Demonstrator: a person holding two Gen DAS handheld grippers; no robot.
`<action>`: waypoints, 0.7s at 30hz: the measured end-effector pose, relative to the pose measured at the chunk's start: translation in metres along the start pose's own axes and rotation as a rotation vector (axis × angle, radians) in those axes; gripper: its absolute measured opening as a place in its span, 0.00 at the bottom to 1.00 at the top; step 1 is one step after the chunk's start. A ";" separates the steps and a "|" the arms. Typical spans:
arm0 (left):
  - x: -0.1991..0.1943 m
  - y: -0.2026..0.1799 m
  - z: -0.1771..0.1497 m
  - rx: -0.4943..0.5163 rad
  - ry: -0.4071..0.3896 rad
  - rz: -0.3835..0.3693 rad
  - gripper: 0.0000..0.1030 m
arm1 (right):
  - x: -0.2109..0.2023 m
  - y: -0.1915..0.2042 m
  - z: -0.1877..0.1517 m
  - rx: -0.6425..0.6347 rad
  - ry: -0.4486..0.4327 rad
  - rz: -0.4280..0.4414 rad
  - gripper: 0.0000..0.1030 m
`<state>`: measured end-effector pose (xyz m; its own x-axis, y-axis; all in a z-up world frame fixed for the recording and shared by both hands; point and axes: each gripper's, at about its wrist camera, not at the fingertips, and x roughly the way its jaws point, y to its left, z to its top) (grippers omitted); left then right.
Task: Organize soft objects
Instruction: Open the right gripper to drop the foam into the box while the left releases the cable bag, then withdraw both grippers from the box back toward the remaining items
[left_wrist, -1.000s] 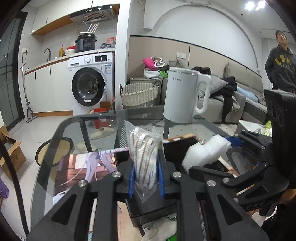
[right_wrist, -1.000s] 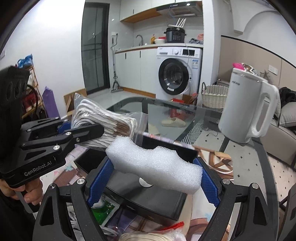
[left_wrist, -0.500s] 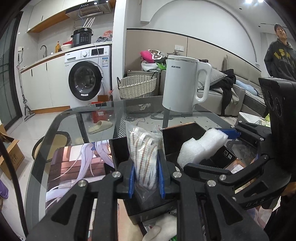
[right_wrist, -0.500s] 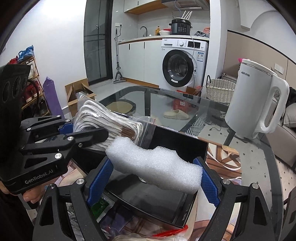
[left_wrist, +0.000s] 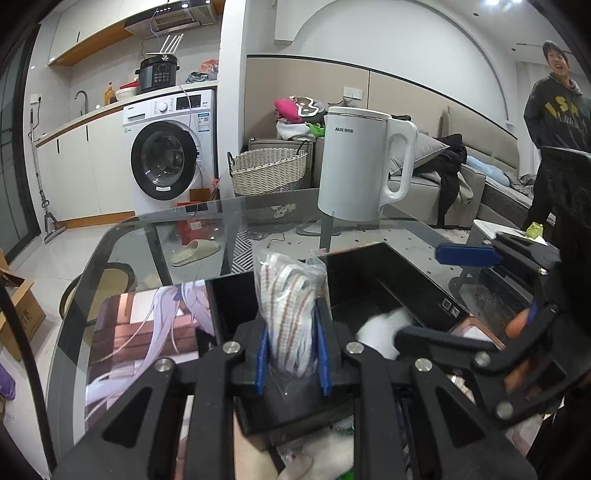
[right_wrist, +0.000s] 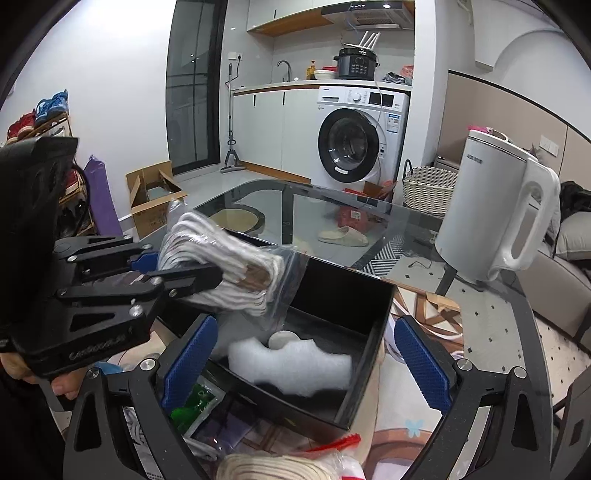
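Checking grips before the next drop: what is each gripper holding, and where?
Left gripper clamps the bagged cloth bundle at its lower end. Right gripper is open and holds nothing; the white foam piece lies in the black box.

Setting, as I see it: lived-in home, open kitchen-living room. Washing machine (left_wrist: 170, 159) under counter; pressure cooker (left_wrist: 158, 73) on top; wicker basket (left_wrist: 269, 170); glass table (left_wrist: 192, 236) with kettle (left_wrist: 364, 166); probably a sofa (left_wrist: 491, 192), cluttered.

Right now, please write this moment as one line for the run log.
left gripper: shut on bagged rope bundle | right gripper: open | foam piece: inside black box
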<state>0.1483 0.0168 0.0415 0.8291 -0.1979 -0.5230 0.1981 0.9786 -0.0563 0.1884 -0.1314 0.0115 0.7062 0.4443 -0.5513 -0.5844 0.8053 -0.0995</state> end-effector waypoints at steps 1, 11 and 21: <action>0.001 0.000 0.000 0.001 0.005 -0.004 0.20 | -0.003 -0.001 -0.001 0.003 -0.004 -0.005 0.95; -0.014 0.000 -0.002 0.009 0.005 0.036 0.58 | -0.031 -0.011 -0.010 0.035 -0.032 -0.034 0.96; -0.051 0.005 -0.016 -0.023 -0.055 0.124 1.00 | -0.055 -0.011 -0.027 0.049 -0.028 -0.014 0.99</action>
<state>0.0989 0.0325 0.0544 0.8740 -0.0775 -0.4797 0.0807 0.9966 -0.0139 0.1449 -0.1755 0.0209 0.7255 0.4426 -0.5270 -0.5543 0.8297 -0.0662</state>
